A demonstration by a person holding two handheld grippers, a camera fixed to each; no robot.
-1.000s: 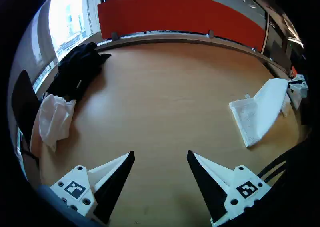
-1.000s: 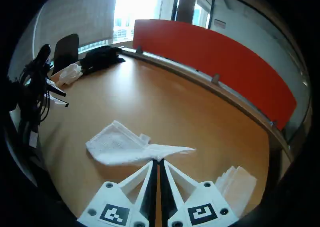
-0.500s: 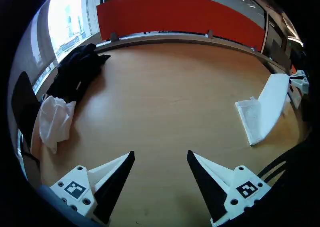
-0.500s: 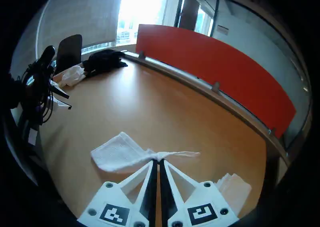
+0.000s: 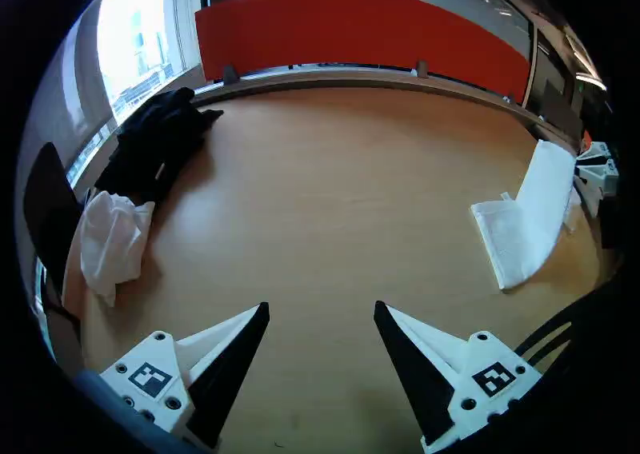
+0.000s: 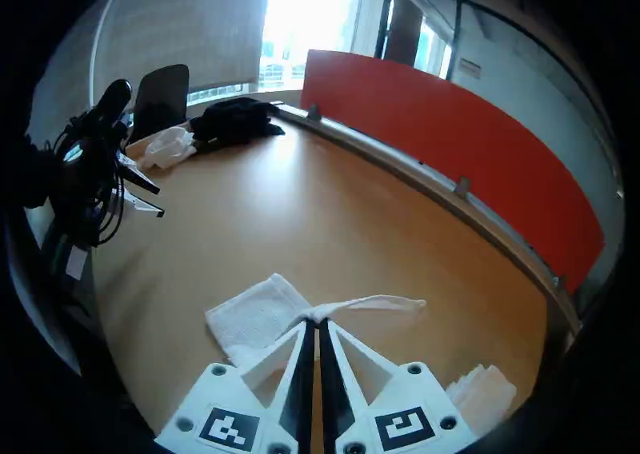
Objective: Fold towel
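Right now your right claw (image 6: 318, 326) is pressed together on a fold of the towel (image 6: 254, 320), holding that edge raised off the wooden table (image 6: 264, 214) while the rest lies flat just to its left. Your left claw (image 5: 320, 307) hangs spread wide above bare wood, well apart from the towel, which lies near the table's right edge in the left gripper view.

Tucks the pinched corner of the towel (image 6: 256, 320) out of sight between the fingers of the right gripper (image 6: 318, 326); crops the chair (image 5: 46, 206) at the left gripper view's edge
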